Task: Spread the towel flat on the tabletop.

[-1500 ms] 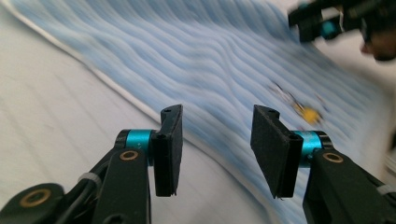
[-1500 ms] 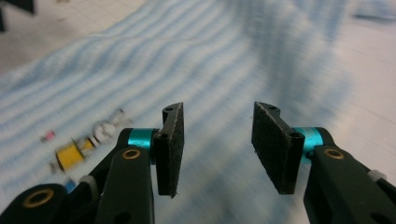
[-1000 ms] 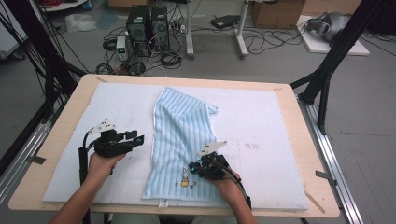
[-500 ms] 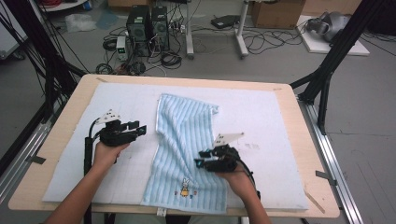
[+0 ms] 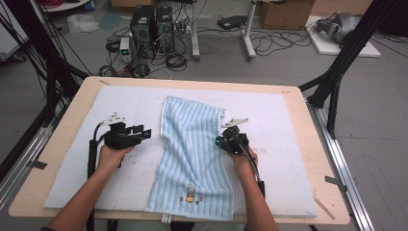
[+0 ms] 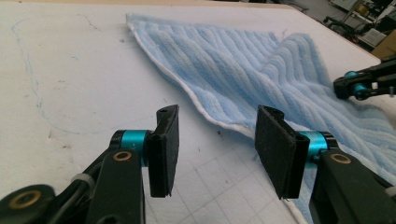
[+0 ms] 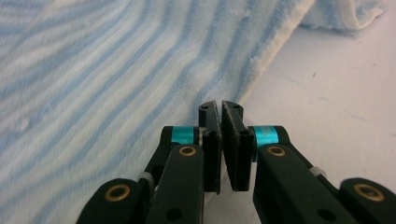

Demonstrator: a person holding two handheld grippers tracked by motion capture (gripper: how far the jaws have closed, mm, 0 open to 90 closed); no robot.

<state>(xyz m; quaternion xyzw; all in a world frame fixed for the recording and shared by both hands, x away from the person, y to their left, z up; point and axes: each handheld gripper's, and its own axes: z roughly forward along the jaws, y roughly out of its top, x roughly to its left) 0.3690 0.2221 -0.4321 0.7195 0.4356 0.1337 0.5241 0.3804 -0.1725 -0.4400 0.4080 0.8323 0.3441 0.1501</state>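
The right claw (image 5: 222, 140) has moved up the towel (image 5: 192, 144)'s edge and closed empty; the left claw (image 5: 146, 132) waits open beside it. Smoothing seems half done.

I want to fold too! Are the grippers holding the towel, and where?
The right hand-held gripper is shut at the blue striped terry towel's edge; a hold can't be confirmed. The left hand-held gripper holds nothing.

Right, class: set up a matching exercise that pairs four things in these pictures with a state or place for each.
Things:
1. left gripper
2. right gripper
3. towel
4. rabbit motif

States or places:
a. jaws shut at the towel's edge
b. near the towel's front hem
c. jaws apart, nothing between
d. spread striped on the white mat

Pairs: 1-c, 2-a, 3-d, 4-b
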